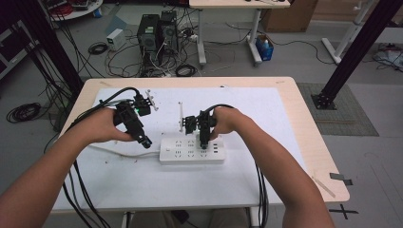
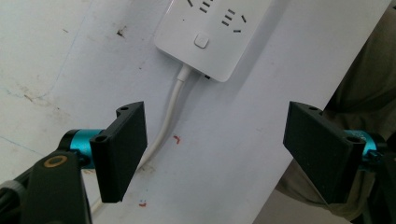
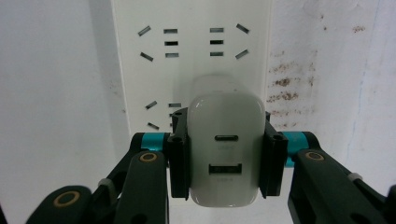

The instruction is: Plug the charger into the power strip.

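A white power strip (image 1: 191, 149) lies on the white mat in the middle of the table, its white cord (image 2: 168, 116) trailing off to the left. My right gripper (image 3: 226, 156) points down over the strip (image 3: 191, 56) and is shut on a white USB charger (image 3: 224, 154), which stands against the strip's sockets. In the high view the right gripper (image 1: 204, 140) sits over the strip's right half. My left gripper (image 1: 145, 140) hovers just left of the strip's end. Its jaws are open, with nothing between them (image 2: 215, 154) but the mat and cord below.
The white mat (image 1: 142, 180) covers most of the wooden table (image 1: 309, 142). A thin white stick (image 1: 180, 116) stands behind the strip. Black cables trail from both grippers over the front edge. Computers and cables sit on the floor beyond.
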`<action>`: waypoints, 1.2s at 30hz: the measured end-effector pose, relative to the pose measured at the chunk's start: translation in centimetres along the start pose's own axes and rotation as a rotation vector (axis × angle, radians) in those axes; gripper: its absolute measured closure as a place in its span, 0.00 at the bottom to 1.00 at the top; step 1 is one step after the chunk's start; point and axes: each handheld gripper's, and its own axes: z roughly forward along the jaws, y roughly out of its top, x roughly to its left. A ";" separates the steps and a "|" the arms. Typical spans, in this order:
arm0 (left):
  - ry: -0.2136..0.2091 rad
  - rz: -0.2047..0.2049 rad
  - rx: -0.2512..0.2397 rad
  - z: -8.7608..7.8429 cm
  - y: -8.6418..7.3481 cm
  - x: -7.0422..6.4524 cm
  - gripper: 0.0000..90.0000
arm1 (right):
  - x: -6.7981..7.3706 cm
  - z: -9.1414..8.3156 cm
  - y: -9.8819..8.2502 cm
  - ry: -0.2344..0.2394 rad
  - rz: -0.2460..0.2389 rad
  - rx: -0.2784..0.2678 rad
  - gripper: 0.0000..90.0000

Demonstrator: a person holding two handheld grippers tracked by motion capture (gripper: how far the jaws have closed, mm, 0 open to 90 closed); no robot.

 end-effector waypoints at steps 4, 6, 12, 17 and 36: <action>0.001 0.006 0.006 0.1 0.1 0.0 0.24 | 0.0 0.0 0.0 -0.001 0.006 0.005 0.70; 0.001 0.005 0.006 0.1 0.1 0.0 0.24 | -0.4 0.0 0.0 0.024 0.021 0.003 0.70; 0.002 0.005 0.006 0.0 -0.1 0.2 0.24 | -0.7 0.2 -0.1 0.038 0.024 -0.006 0.70; 0.003 0.004 0.006 0.0 -0.1 0.2 0.24 | -0.6 0.3 0.1 0.029 0.010 0.004 0.70; 0.009 0.000 0.003 -0.5 -0.4 -0.1 0.24 | 0.4 0.6 -0.1 -0.033 -0.002 0.004 0.70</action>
